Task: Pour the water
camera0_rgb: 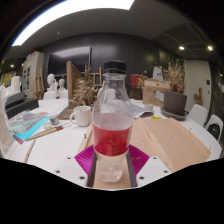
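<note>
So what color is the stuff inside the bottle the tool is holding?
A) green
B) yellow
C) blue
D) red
D: the clear bottle between the tool's pink pads holds red liquid in its lower half, under a dark cap.

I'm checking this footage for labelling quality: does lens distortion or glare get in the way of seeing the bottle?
Gripper view: strong fisheye bending, so the white table edges curve. A bright ceiling light strip glares overhead, but the clear plastic bottle with red liquid between the gripper fingers stays sharp and evenly lit; the background room looks softer and dimmer.
</note>
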A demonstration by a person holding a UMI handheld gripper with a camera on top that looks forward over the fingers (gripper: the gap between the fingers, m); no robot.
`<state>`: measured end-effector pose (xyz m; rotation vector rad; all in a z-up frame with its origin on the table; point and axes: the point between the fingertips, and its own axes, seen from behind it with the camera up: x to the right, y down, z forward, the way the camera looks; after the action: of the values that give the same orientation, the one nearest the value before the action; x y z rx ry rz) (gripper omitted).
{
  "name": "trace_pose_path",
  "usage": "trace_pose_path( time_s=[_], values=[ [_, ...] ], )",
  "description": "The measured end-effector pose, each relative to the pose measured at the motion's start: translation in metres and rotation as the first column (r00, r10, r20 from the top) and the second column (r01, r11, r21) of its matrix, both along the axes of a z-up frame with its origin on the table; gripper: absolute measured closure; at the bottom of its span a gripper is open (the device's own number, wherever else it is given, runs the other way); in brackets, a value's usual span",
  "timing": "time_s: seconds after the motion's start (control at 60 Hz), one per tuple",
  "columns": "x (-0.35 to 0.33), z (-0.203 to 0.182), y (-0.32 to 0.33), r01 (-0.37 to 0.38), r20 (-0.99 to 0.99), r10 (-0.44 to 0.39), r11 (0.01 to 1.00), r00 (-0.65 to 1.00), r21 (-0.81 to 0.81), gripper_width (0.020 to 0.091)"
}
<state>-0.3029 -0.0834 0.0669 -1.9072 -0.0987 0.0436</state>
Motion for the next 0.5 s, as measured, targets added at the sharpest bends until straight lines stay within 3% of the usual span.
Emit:
trace_pose_path(
  time_s=[0.017,0.05,0.2,0.317,0.5],
  values=[
    [0.000,0.002,0.000,0.002,0.006,-0.002,1.000,1.000,0.007,0.0660],
    [0.001,0.003,0.001,0.015,0.011,-0.015,1.000,1.000,0.013,0.0671],
    [0.008,0.003,0.001,0.051,0.040,-0.051,0.999,0.998,0.006,0.0848],
    [0.014,0.015,0.006,0.076,0.093,-0.076,0.997,0.993,0.002,0.0850],
    [0.033,0.066,0.042,0.099,0.226,-0.107,0.994,0.968,0.045,0.0851]
  ],
)
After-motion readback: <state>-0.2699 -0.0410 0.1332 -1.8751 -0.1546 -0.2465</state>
